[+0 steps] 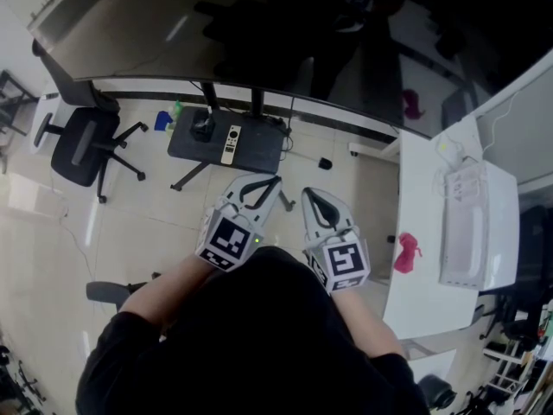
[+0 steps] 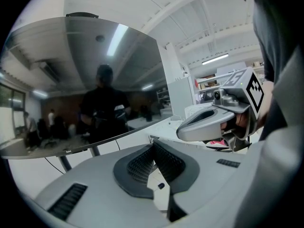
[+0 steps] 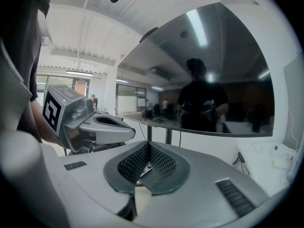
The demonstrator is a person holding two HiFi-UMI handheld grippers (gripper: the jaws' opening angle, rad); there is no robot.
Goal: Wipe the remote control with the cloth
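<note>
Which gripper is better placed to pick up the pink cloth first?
Right. The pink cloth lies on the white table just beside the right gripper; the left gripper is farther, nearer the remote control.

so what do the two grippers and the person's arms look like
The left gripper and the right gripper are pale grey plastic shells that taper to a point, with dark grey ribbed pads lining the jaws. Each has a white cube at the back, printed with black square markers. The person wears a black top whose sleeves leave the forearms bare.
</note>
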